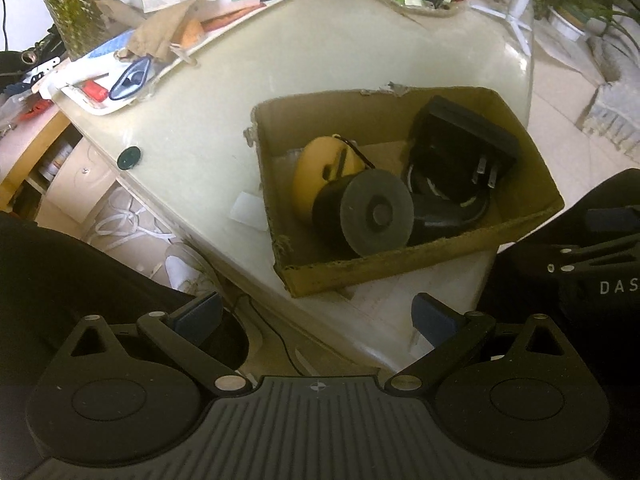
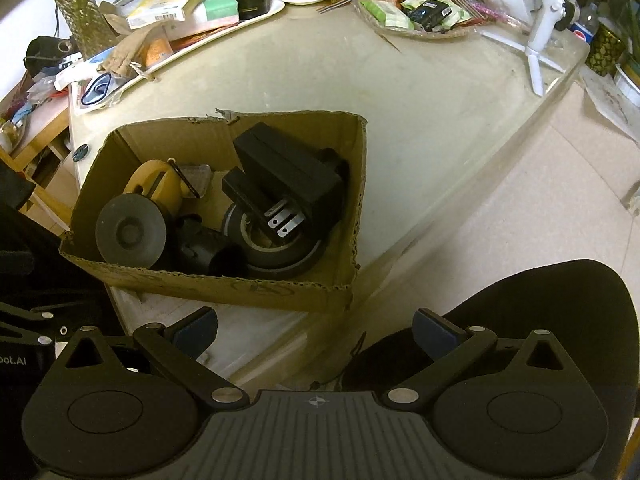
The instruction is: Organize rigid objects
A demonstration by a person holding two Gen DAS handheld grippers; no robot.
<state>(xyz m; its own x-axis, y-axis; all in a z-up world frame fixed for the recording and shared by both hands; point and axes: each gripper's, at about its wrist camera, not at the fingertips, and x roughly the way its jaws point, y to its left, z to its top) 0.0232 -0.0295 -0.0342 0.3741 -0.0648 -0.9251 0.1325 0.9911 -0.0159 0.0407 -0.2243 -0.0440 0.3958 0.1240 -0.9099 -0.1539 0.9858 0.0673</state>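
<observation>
An open cardboard box (image 1: pixel 400 272) (image 2: pixel 224 286) stands on the cream table near its front edge. Inside lie a grey round disc (image 1: pixel 376 212) (image 2: pixel 130 234), a yellow reel (image 1: pixel 320 168) (image 2: pixel 154 178), a black power adapter with metal prongs (image 1: pixel 468 144) (image 2: pixel 288 176) and a black wheel (image 2: pixel 280 252). My left gripper (image 1: pixel 316 316) is open and empty, below the box's near wall. My right gripper (image 2: pixel 316 326) is open and empty, near the box's right corner. The right gripper's body shows in the left wrist view (image 1: pixel 592 240).
A white tray (image 1: pixel 104 108) of clutter lies at the back left, a basket of packets (image 2: pixel 416 14) at the back, a white tripod (image 2: pixel 536 48) at the right. A small dark cap (image 1: pixel 129 157) sits by the table's left edge. A black chair (image 2: pixel 520 320) is below right.
</observation>
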